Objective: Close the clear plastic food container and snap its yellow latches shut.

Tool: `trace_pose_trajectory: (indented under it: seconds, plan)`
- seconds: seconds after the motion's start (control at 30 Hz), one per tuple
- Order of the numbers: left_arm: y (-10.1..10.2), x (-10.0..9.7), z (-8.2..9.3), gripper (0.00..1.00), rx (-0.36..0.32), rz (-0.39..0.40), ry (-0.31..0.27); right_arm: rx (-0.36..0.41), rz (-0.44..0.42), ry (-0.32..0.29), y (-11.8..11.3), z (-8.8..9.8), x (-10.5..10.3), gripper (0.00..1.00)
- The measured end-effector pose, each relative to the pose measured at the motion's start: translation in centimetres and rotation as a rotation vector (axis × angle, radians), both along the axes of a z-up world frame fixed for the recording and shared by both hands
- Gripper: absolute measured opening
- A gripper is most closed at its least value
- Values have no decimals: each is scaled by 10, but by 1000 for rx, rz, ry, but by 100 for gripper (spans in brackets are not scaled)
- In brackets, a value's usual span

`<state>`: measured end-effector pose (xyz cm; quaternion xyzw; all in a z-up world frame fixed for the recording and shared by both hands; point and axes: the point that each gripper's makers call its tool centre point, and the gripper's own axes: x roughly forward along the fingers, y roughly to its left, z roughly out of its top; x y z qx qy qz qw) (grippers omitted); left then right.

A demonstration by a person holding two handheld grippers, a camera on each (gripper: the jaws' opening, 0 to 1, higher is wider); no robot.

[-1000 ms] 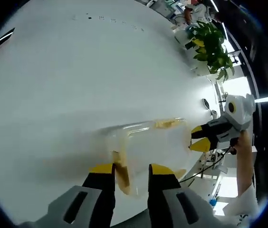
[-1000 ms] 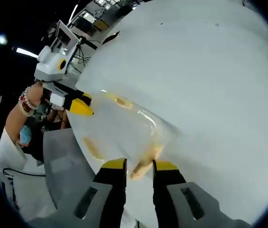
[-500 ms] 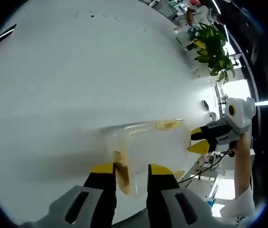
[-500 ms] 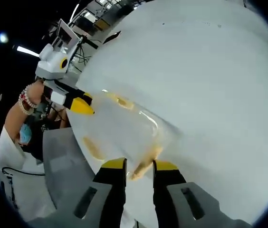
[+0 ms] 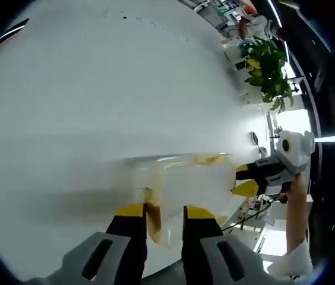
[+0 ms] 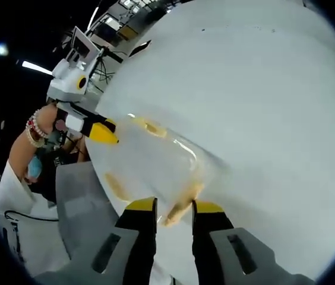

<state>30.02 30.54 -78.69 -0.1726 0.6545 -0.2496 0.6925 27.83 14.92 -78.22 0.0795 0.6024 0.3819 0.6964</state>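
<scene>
Container: clear plastic food container with yellow latches lying centre frame on white table.
Left gripper: clamping one end latch.
Right gripper: pinching opposite latch.

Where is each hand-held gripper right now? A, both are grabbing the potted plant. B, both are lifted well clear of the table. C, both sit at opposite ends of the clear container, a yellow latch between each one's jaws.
C: the left hand-held gripper brackets a yellow latch on the clear container, and the right hand-held gripper brackets the opposite latch.
</scene>
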Motion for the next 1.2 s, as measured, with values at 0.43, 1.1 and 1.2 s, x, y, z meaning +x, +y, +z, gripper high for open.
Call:
trace_pose_trajectory:
  seconds: [0.43,1.1,1.2]
  plan:
    - [-3,9,1,17,-13,-56,-32,-22,20,-25,1,2,0,21]
    - [-15,31,42,13,146,-685,-748,-57,262,-238,32,43,24,18]
    - [-34,16,43,13,57,-706,-737,-54,331,-279,46,42,24,15]
